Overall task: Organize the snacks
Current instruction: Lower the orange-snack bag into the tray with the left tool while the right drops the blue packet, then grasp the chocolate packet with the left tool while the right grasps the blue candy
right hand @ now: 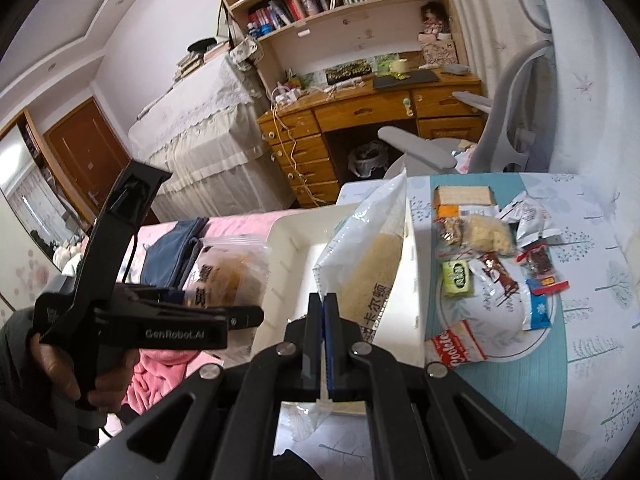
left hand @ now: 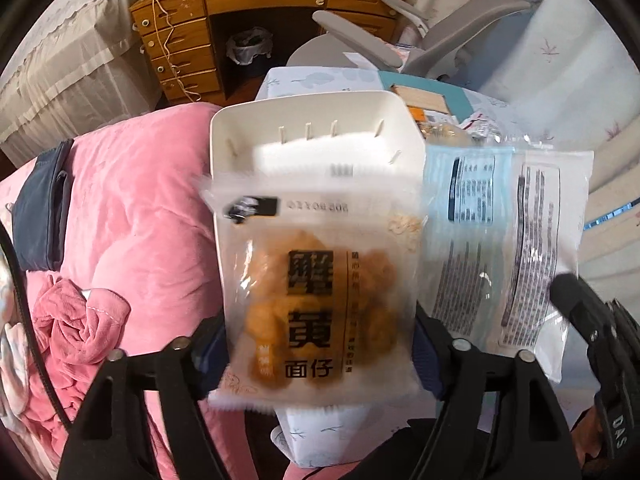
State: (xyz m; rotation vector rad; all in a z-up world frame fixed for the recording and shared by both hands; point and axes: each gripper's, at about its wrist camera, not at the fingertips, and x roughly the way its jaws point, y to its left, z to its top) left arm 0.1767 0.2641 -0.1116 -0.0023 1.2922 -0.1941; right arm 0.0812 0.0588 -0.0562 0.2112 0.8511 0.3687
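Note:
My left gripper (left hand: 316, 344) is shut on a clear snack bag with orange fried pieces and black characters (left hand: 316, 300), held over the near end of a white tray (left hand: 312, 120). My right gripper (right hand: 325, 304) is shut on the edge of a white and clear bag of pale biscuits (right hand: 372, 256), held upright above the same tray (right hand: 288, 236). That bag shows at right in the left wrist view (left hand: 500, 248). The left gripper (right hand: 240, 318) and its bag (right hand: 224, 272) show at left in the right wrist view.
Several loose snack packets (right hand: 496, 264) lie on the patterned tablecloth (right hand: 592, 320) right of the tray. A pink quilt (left hand: 132, 208) lies left of the tray. A grey office chair (right hand: 516, 120) and a wooden desk (right hand: 360, 112) stand behind.

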